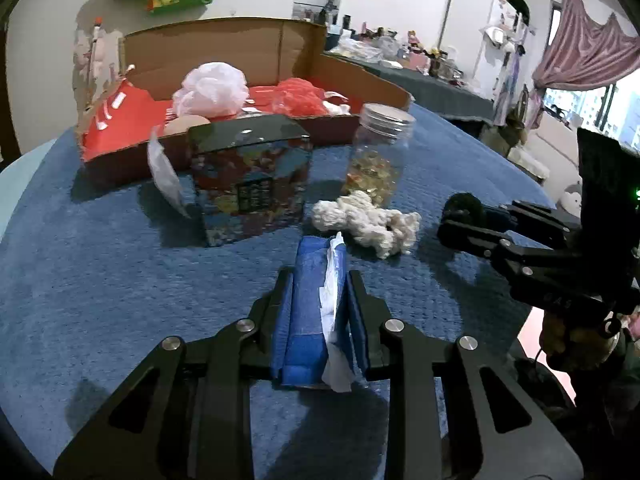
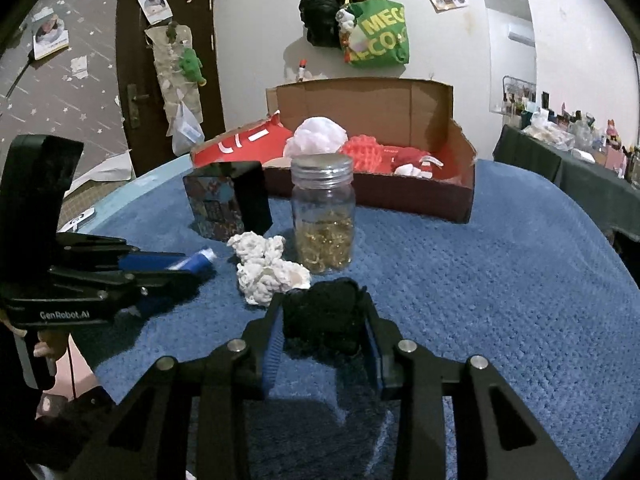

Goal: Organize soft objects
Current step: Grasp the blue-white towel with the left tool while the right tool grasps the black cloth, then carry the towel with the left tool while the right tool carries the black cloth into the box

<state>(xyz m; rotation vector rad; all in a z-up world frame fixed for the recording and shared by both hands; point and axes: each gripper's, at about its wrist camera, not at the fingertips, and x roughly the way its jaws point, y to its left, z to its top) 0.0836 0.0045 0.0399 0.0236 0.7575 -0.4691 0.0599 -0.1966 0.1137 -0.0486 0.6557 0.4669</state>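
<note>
My left gripper [image 1: 318,280] is shut on a blue tissue pack [image 1: 316,300] with white tissue sticking out, held low over the blue cloth; it also shows in the right wrist view [image 2: 192,262]. My right gripper [image 2: 324,316] is shut on a black fuzzy soft object [image 2: 320,312], seen from the left wrist view [image 1: 464,206] too. A white knitted lump [image 1: 368,220] [image 2: 268,268] lies on the cloth between the two grippers. The open cardboard box [image 1: 224,48] [image 2: 460,196] at the back holds a pink mesh puff [image 1: 212,88] [image 2: 318,136] and red soft items [image 1: 300,98] [image 2: 366,154].
A patterned tin box [image 1: 252,180] [image 2: 224,204] and a clear jar [image 1: 378,152] [image 2: 322,216] with golden contents stand in front of the cardboard box. The blue cloth [image 1: 100,272] [image 2: 500,280] covers the table. A door and a wall with hanging bags are behind.
</note>
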